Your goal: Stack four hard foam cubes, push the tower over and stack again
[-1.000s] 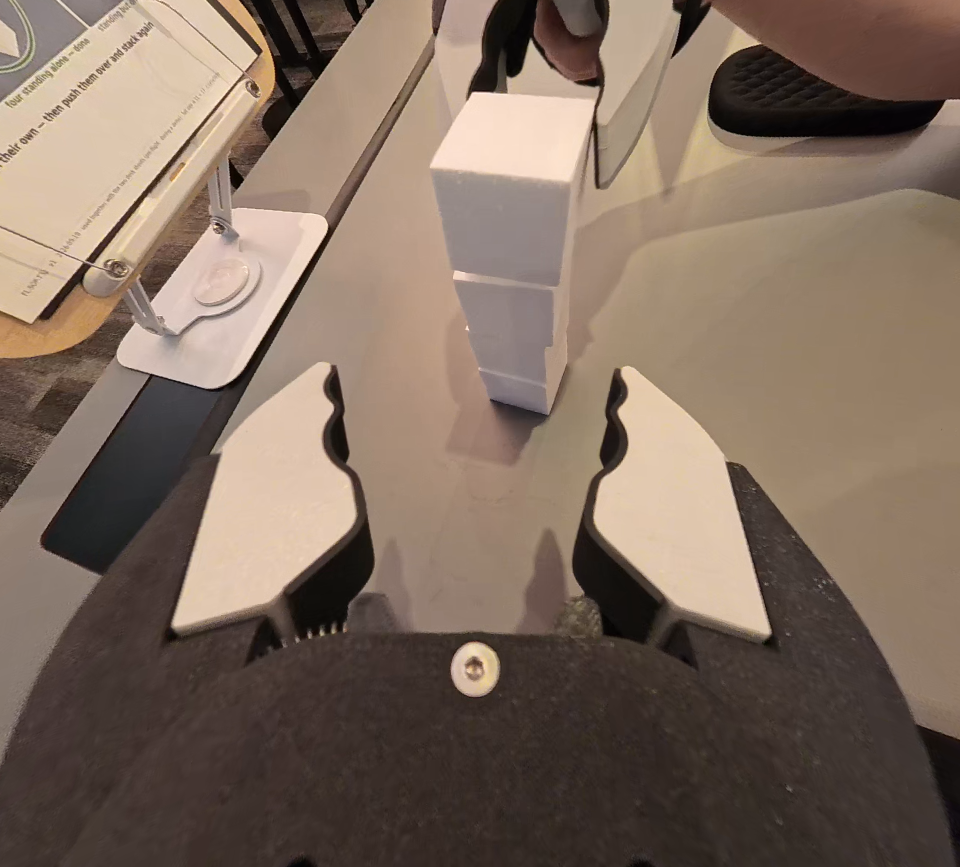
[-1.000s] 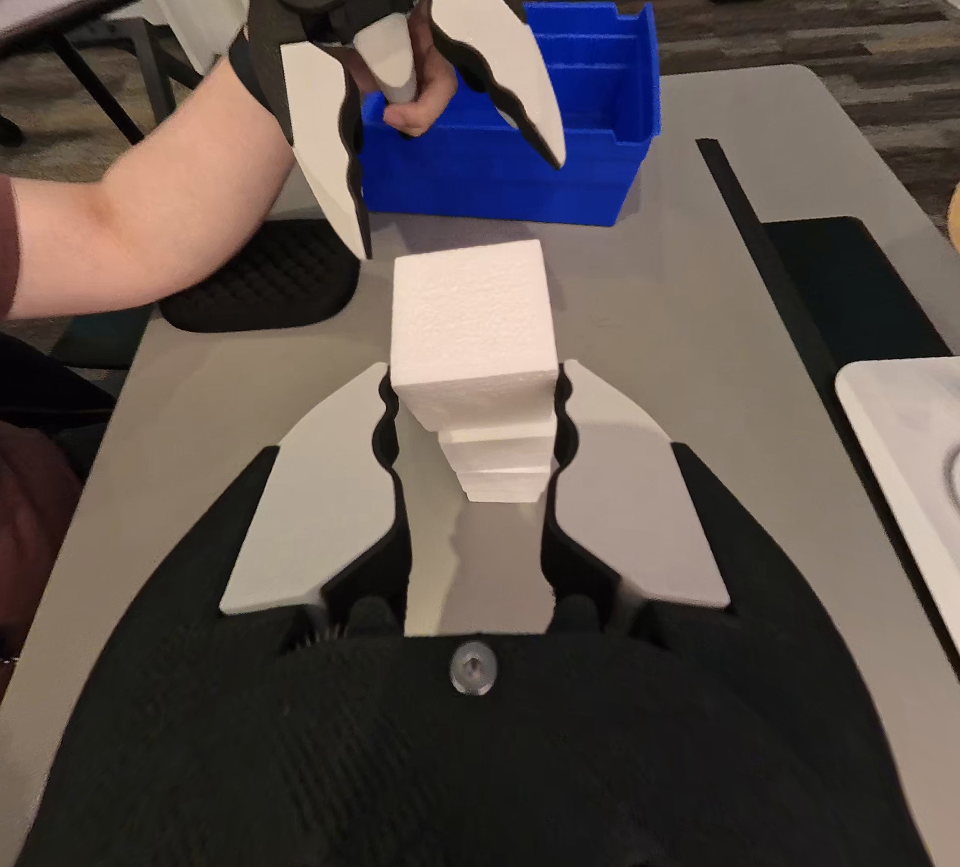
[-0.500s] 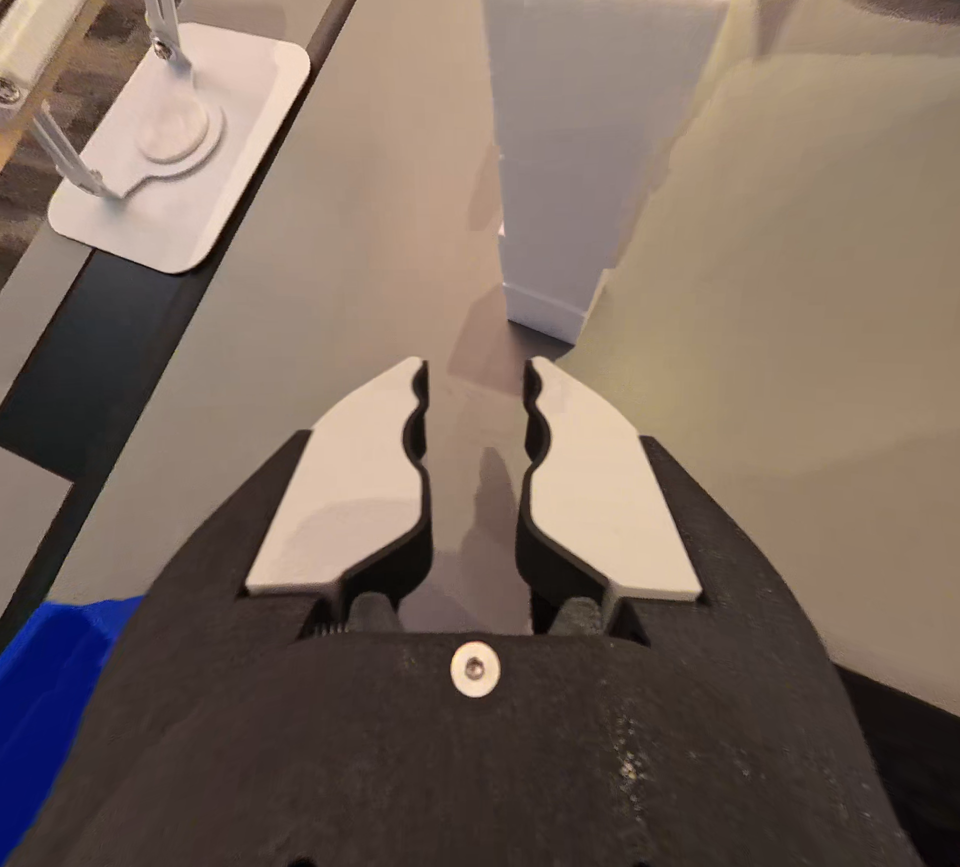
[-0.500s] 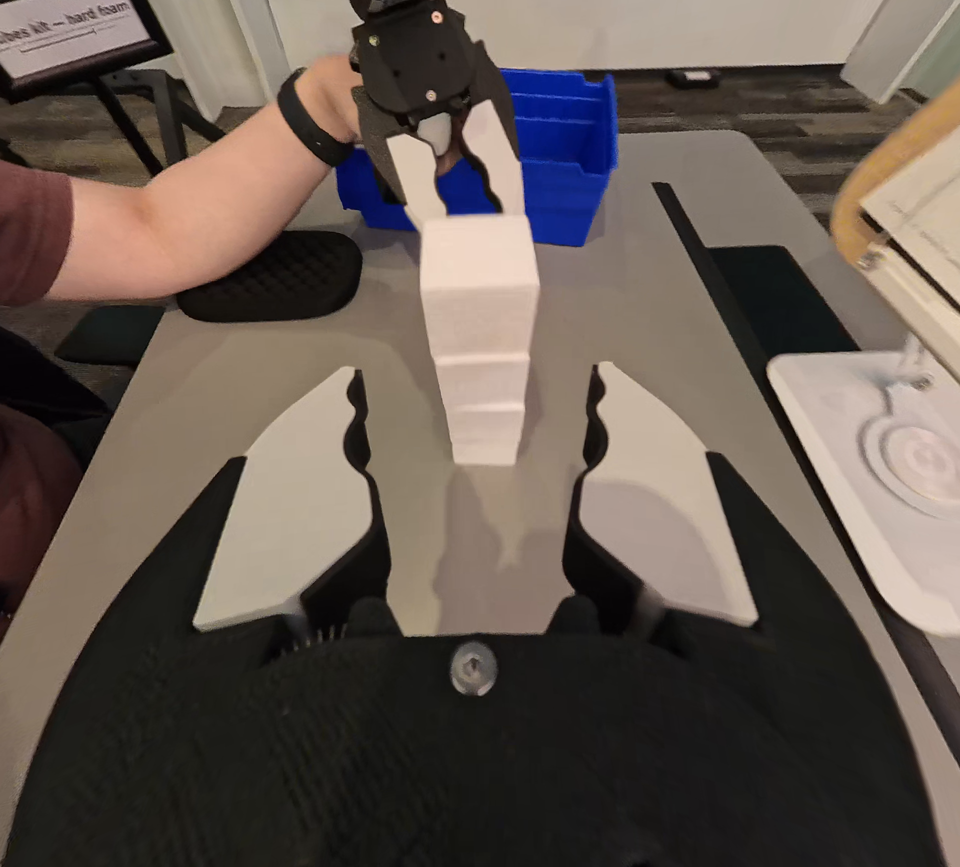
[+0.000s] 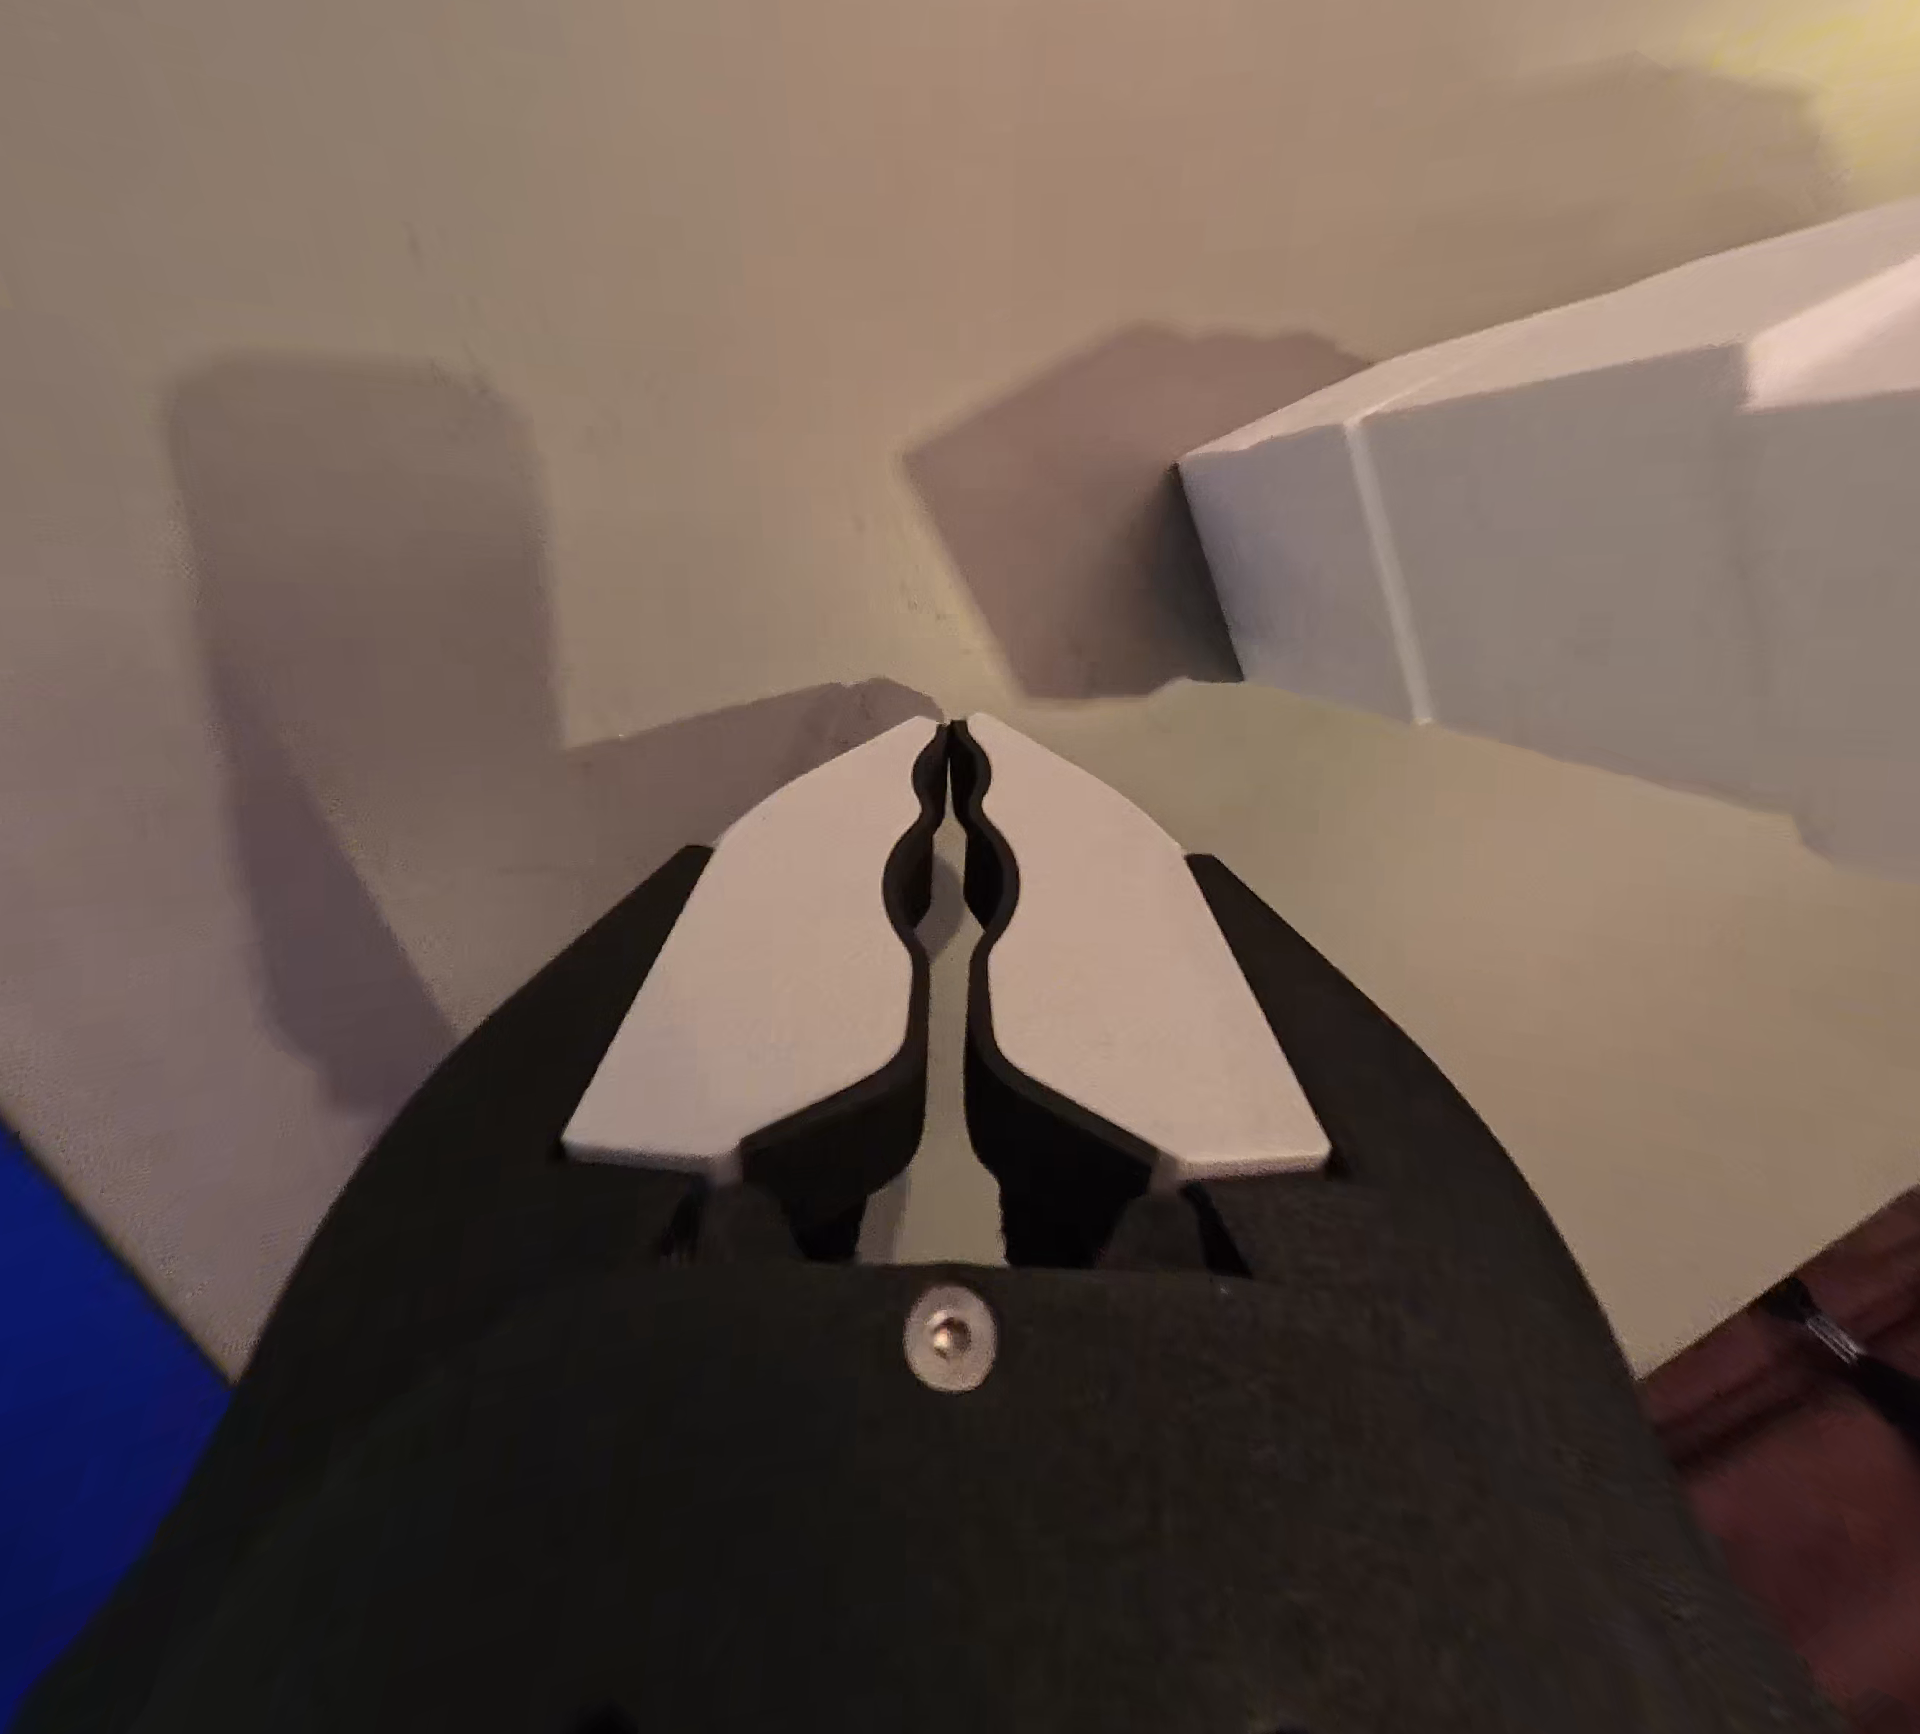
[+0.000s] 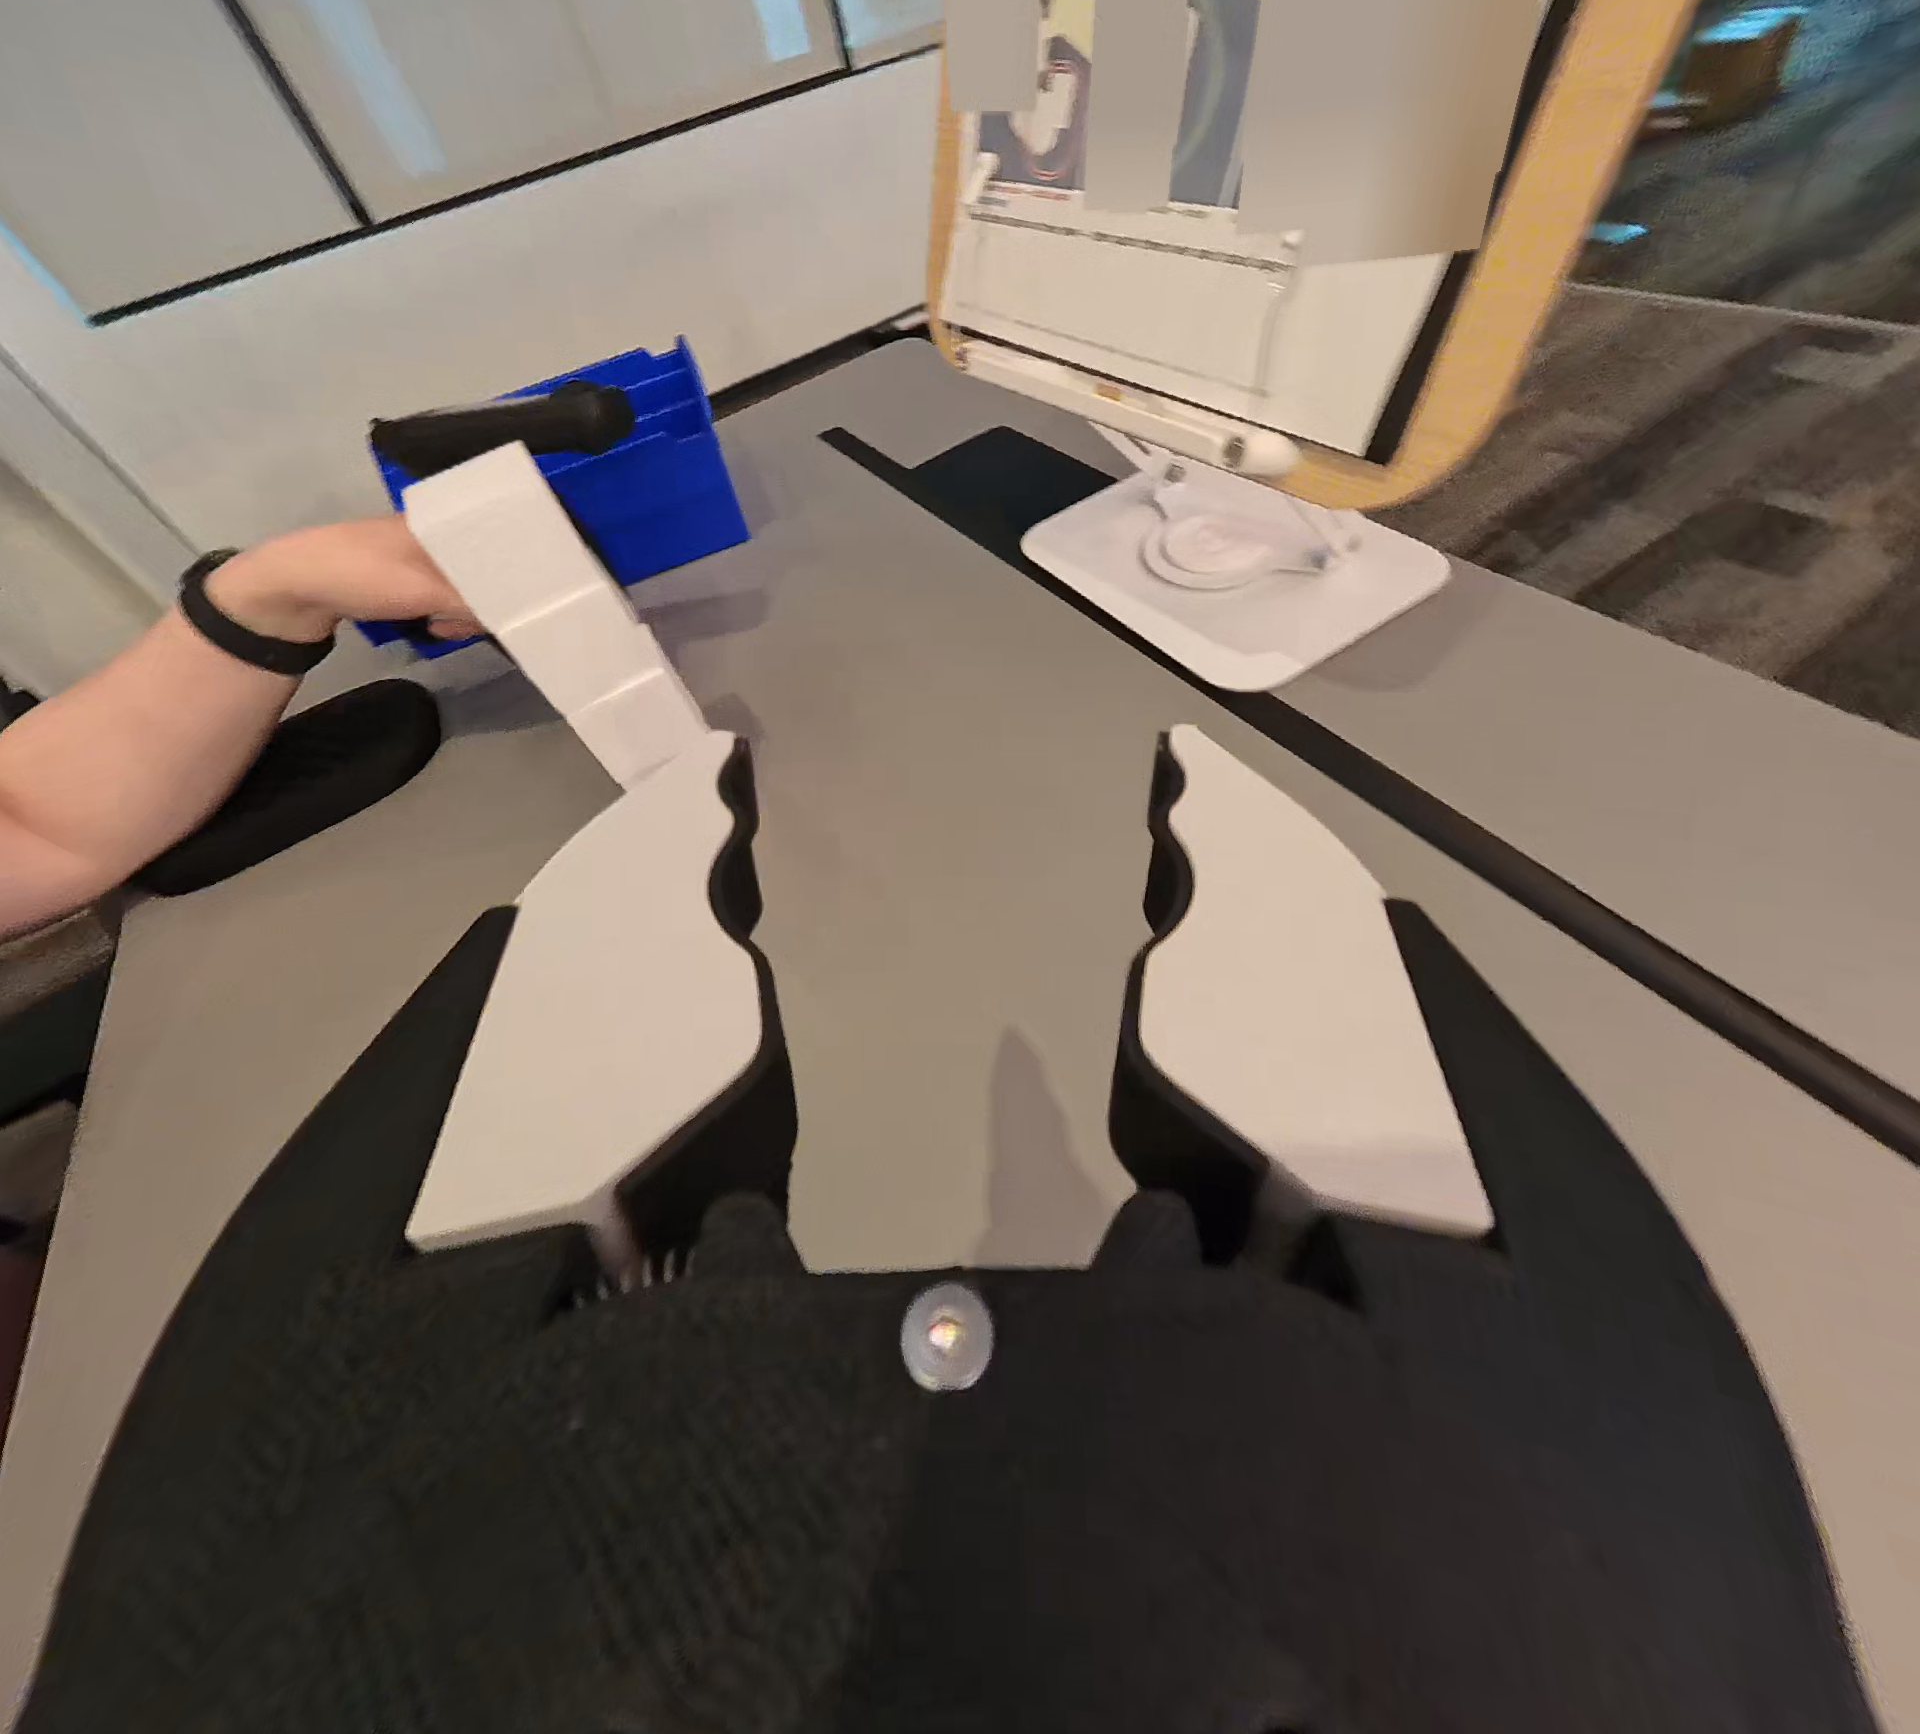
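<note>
- White foam: the tower (image 6: 551,604) of cubes leans hard in the right wrist view, top tipped toward the blue bin (image 6: 665,479), its foot hidden behind one finger (image 6: 623,957) of our right hand-held gripper (image 6: 951,754); we count three cubes clearly and cannot tell the fourth
- In the left wrist view the same tower (image 5: 1558,562) slants in from the right edge, its low corner close to the grey counter (image 5: 727,230); whether it touches we cannot tell
- Our left hand-held gripper (image 5: 951,728) has its jaws pressed together at the tips, nothing between them; it points down at the bare counter just beside the tower's low end
- Our right hand-held gripper stands wide, jaws well apart and empty, above the counter (image 6: 935,853)
- In the right wrist view our left hand (image 6: 343,578) with a black wristband sits behind the tower; the black handle (image 6: 509,432) shows above it, in front of the bin
- A wood-framed board (image 6: 1247,126) on a white stand (image 6: 1236,572) rests at the counter's far right; a black pad (image 6: 301,780) lies under the forearm
</note>
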Available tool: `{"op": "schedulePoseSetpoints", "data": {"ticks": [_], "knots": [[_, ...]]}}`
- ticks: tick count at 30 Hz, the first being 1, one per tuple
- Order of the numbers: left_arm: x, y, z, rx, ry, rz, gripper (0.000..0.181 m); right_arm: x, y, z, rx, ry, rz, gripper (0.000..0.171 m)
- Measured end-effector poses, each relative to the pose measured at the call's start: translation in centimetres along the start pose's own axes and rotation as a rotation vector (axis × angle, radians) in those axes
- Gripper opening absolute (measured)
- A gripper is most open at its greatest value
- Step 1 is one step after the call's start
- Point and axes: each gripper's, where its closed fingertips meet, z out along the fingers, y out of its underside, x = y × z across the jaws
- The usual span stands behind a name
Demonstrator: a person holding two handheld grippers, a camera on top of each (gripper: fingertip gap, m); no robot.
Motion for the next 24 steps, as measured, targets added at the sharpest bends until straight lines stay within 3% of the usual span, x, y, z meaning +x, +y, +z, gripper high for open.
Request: {"op": "schedulePoseSetpoints", "data": {"ticks": [3,8,14,17,19,20,24], "knots": [[1.9,-1.6,-0.8,0.046,-0.09,0.046,0.0,-0.2,-0.4,-1.2,0.035,-0.045,0.05,0.074],[5.4,-4.5,-2.6,0.032,-0.386,0.224,0.0,-2.5,-2.9,-2.2,0.138,-0.146,0.099,0.072],[12.1,-9.3,-2.0,0.077,-0.421,0.371,0.0,-1.3,-2.5,-3.5,0.141,-0.098,0.086,0.07],[13.9,-11.0,-2.8,0.225,-0.303,0.382,0.0,0.9,-1.0,-4.7,0.119,-0.027,0.115,0.07],[14.2,-11.7,-3.5,0.343,-0.202,0.416,0.026,2.1,0.1,-5.4,0.1,0.007,0.128,0.071],[14.1,-11.8,-3.9,0.401,-0.149,0.424,0.027,2.5,0.4,-5.7,0.095,0.016,0.128,0.072],[13.8,-11.0,-4.4,0.582,0.151,0.39,0.068,2.6,1.1,-6.4,0.077,0.033,0.081,0.075]]}}
